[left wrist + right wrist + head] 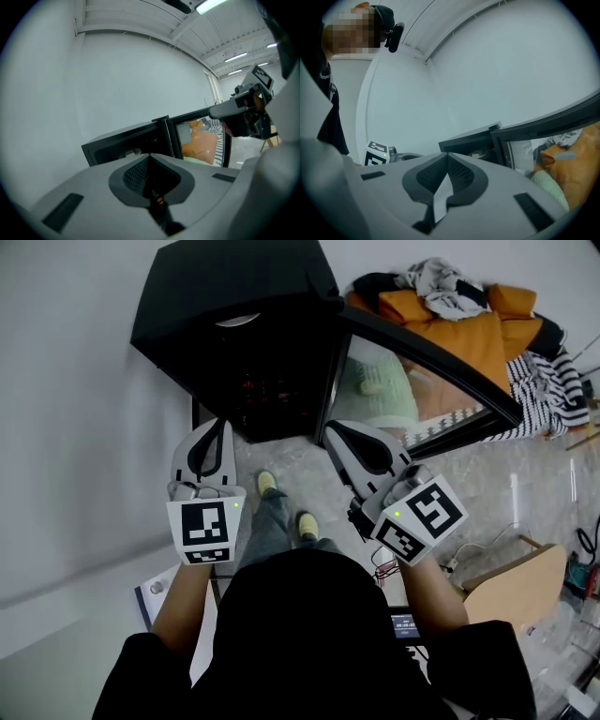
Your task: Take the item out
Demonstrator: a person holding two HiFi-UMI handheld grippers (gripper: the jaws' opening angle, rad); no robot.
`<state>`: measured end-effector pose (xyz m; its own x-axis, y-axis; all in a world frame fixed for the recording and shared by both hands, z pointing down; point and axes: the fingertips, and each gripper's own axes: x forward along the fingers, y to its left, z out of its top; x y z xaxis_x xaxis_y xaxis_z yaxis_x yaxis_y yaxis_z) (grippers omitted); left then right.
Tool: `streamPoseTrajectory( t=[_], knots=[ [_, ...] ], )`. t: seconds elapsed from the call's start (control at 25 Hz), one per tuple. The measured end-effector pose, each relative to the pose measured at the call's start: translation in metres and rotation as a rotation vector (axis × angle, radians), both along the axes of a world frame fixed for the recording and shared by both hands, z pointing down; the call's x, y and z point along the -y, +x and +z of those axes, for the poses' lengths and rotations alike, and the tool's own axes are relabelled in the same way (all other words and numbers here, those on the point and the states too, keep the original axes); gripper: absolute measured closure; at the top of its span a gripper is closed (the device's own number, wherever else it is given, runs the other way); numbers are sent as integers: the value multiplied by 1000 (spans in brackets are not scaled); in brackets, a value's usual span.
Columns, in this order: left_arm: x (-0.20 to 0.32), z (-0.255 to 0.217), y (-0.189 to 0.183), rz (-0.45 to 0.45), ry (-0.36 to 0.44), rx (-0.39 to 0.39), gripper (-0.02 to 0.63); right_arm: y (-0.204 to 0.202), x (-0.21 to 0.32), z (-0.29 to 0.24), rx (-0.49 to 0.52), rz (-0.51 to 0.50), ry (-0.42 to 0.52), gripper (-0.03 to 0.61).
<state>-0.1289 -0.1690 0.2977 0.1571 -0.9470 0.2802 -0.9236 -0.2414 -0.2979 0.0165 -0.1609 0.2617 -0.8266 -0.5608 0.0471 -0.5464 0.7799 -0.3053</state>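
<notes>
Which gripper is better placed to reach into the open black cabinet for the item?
Left, probably: the left gripper points straight into the open cabinet, while the right gripper faces its swung-out door.

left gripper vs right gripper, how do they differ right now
The left gripper points at the oven's dark opening; the right gripper points nearer its open door. The left cube sits square in the head view; the right cube is turned. Both grippers are shut and empty.
</notes>
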Motion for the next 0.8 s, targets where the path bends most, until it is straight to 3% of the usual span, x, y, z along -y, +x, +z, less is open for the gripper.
streamPoseTrajectory(
  t=[0.28,0.48,0.68,0.8],
  knots=[
    [73,24,-22,53,14,135,604,-20,18,8,-20,13,-25,571],
    [128,62,-35,95,-10,296,604,-41,31,14,-29,14,-46,571],
    [177,79,-47,139,16,484,604,-57,48,15,-27,29,-57,571],
    [199,88,-56,139,16,552,604,-63,51,23,-33,38,-75,571]
  ],
)
